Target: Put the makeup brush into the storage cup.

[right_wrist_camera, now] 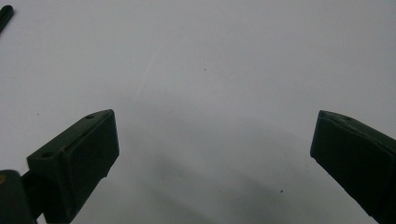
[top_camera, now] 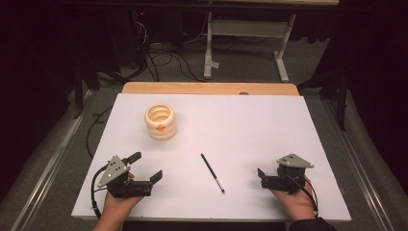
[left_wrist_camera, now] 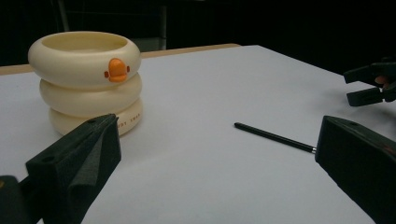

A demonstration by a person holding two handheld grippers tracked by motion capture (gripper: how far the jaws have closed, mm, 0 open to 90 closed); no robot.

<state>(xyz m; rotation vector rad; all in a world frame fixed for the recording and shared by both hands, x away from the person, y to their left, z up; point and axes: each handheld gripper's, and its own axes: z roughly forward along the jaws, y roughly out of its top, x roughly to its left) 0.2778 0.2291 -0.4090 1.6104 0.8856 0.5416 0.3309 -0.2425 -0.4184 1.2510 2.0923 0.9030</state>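
L gripper jaws apart, empty, near cream holder. R gripper jaws apart, empty. Black pen lies btwn both on table.

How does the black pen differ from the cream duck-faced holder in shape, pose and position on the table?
The pen is thin, straight and black; the holder is wide, cream and built of stacked rings with an orange beak. The pen lies flat on the white table; the holder stands upright with its mouth open upward. The pen lies between the left gripper and the right gripper; the holder stands farther back, on the left. Both rest untouched.
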